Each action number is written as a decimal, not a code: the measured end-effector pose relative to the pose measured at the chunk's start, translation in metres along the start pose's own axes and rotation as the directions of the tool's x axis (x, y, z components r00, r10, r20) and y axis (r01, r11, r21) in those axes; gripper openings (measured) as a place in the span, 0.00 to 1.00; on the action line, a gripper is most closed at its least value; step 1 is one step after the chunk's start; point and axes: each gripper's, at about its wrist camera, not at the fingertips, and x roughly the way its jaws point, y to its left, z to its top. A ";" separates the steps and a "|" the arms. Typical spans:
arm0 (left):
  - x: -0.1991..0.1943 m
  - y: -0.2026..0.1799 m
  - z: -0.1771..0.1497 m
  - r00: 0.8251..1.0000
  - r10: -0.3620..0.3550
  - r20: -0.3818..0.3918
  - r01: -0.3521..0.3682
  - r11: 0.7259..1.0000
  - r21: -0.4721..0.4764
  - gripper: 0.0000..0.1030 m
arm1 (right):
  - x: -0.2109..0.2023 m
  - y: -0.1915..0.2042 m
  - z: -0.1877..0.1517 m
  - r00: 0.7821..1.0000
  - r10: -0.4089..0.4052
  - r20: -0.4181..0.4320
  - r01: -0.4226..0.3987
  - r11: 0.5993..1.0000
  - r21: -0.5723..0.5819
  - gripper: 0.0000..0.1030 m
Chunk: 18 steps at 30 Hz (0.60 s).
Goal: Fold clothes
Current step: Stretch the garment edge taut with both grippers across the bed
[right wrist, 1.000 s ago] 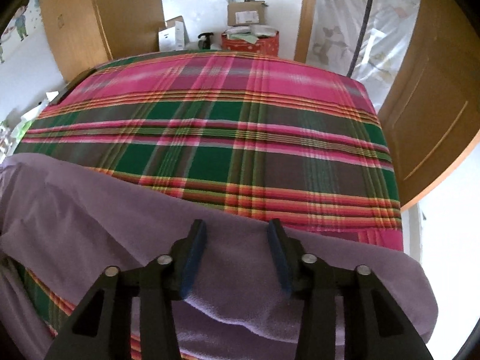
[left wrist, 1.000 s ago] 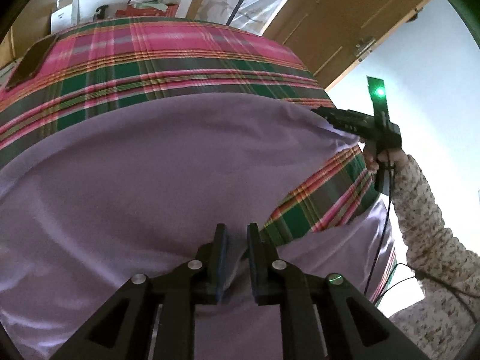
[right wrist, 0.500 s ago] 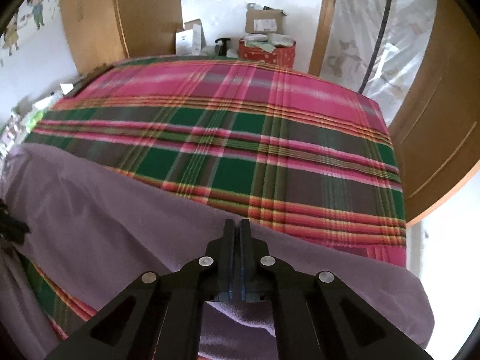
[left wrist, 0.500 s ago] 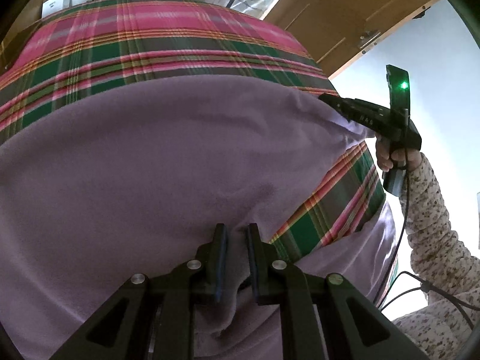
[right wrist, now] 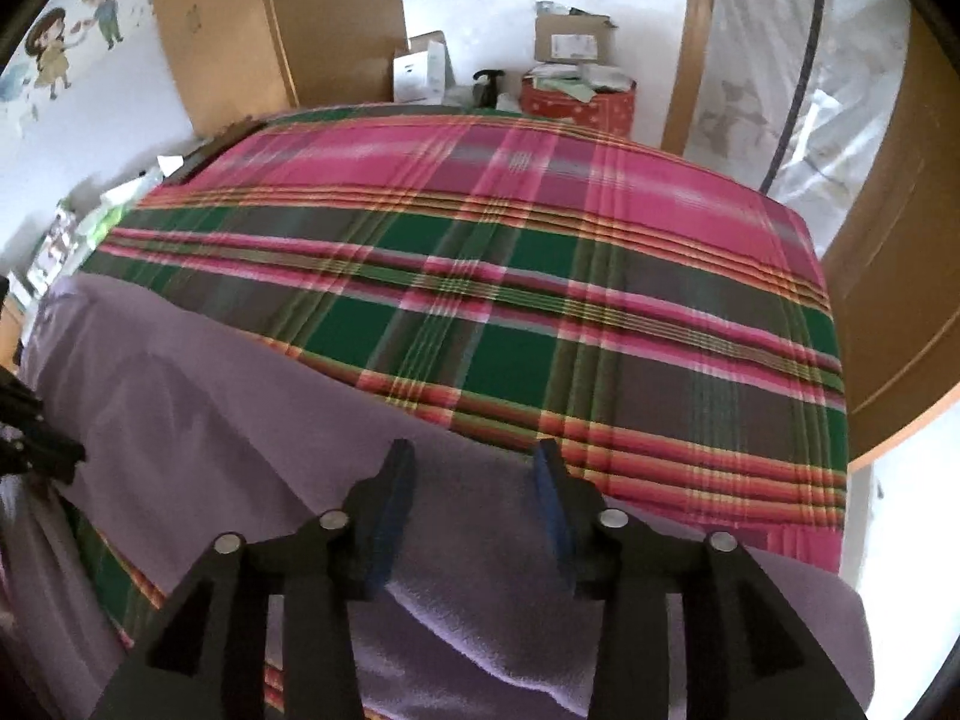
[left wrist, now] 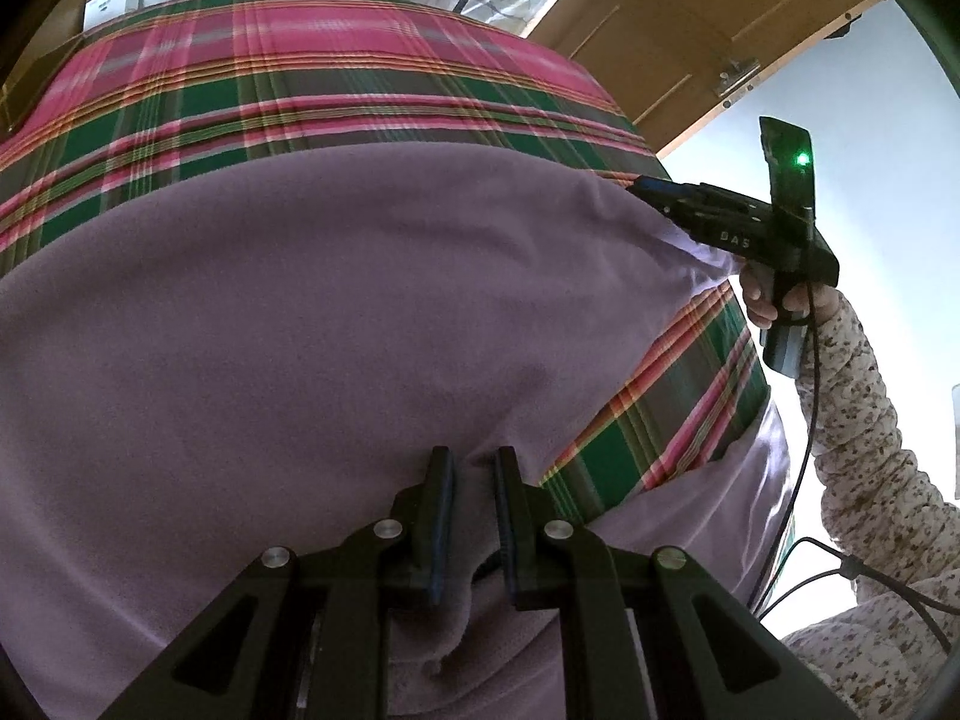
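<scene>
A purple fleece garment (left wrist: pixel 360 330) lies spread over the near part of a plaid bed cover (left wrist: pixel 300 96). At the bottom of the left wrist view my left gripper (left wrist: pixel 474 504) is shut on a bunched fold of the garment's near edge. To the right, my right gripper (left wrist: pixel 645 186) touches the garment's far right corner, held by a hand in a speckled sleeve (left wrist: pixel 858 408). In the right wrist view the right gripper (right wrist: pixel 474 474) has its jaws opening wide. The purple garment (right wrist: pixel 210 420) lies under and between the pads, which do not press on it.
The plaid cover (right wrist: pixel 510 312) stretches bare beyond the garment. Boxes and a red tin (right wrist: pixel 576 102) stand past the bed's far end. A wooden door (left wrist: pixel 720 18) is at the right, and clutter (right wrist: pixel 78 222) lines the wall at the left. A black cable (left wrist: pixel 804 480) hangs from the right gripper.
The right gripper snapped shut on the garment's edge half a second ago and now stands wide apart. The garment's far edge moved up the bed earlier; the left gripper keeps its hold.
</scene>
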 end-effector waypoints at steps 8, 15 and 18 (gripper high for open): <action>0.000 -0.001 0.000 1.000 -0.002 -0.001 0.002 1.000 0.000 0.13 | 0.007 0.002 -0.002 1.000 -0.007 -0.012 0.007 1.000 -0.008 0.52; 0.001 0.000 0.000 1.000 -0.005 0.001 0.005 1.000 -0.003 0.13 | 0.003 0.014 -0.004 0.999 -0.008 -0.034 0.007 0.999 -0.047 0.20; 0.001 -0.001 0.000 1.000 -0.004 0.002 0.004 1.000 -0.003 0.13 | 0.003 0.022 -0.004 0.999 -0.011 -0.037 0.009 0.998 -0.057 0.04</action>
